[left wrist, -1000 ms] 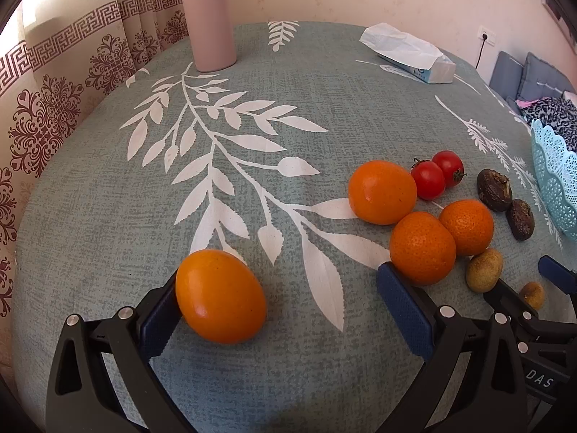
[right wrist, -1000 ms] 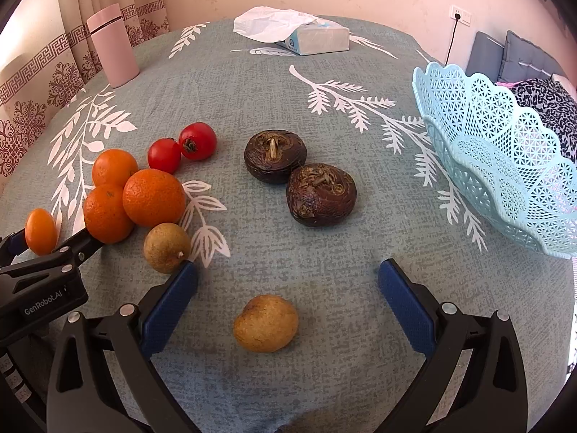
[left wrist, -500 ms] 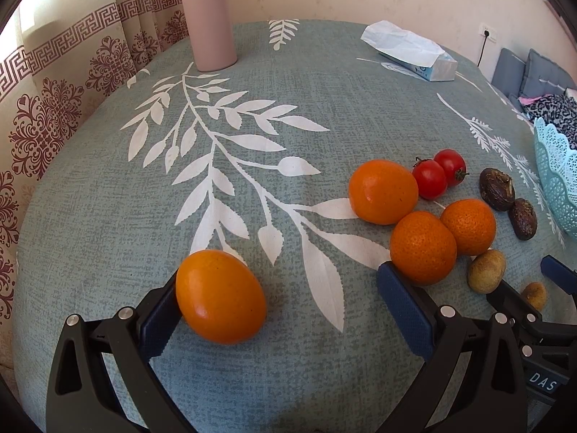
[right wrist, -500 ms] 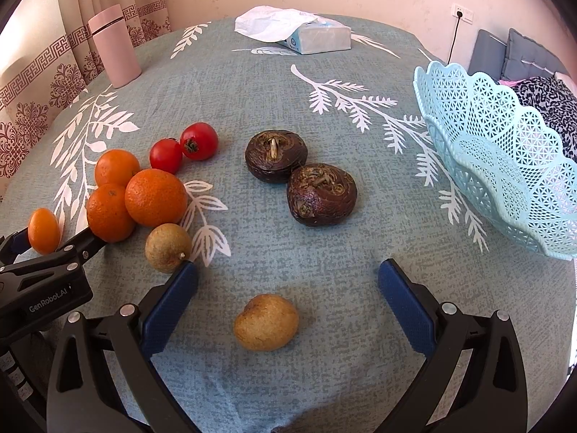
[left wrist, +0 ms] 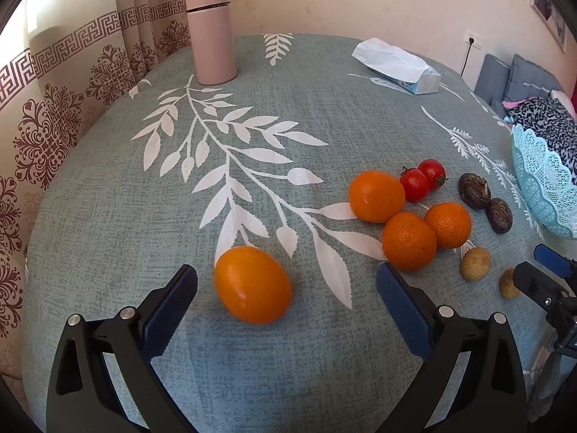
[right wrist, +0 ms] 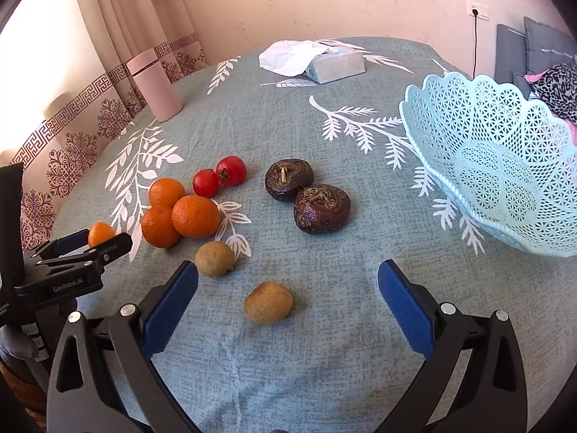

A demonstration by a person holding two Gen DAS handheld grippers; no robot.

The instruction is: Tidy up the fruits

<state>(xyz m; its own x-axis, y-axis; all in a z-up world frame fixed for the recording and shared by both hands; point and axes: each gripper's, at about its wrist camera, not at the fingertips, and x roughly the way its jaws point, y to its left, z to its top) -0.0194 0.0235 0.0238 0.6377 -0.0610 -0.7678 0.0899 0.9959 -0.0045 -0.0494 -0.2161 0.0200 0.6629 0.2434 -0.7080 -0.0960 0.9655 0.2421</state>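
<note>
1. my left gripper (left wrist: 286, 292) is spread wide, and the lone orange (left wrist: 252, 284) sits on the cloth between the pads, nearer the left pad, touching neither.
2. my right gripper (right wrist: 287, 290) is just as wide apart, a small tan fruit (right wrist: 268, 302) lying loose between its pads, nothing held.
3. three more oranges (right wrist: 180, 211), two tomatoes (right wrist: 220, 176) and two dark brown fruits (right wrist: 306, 195) cluster mid-table.
4. the blue basket (right wrist: 505, 166) sits at the right edge; bare tablecloth (left wrist: 252, 108) opens ahead, up to the pink flask (left wrist: 212, 36).
</note>
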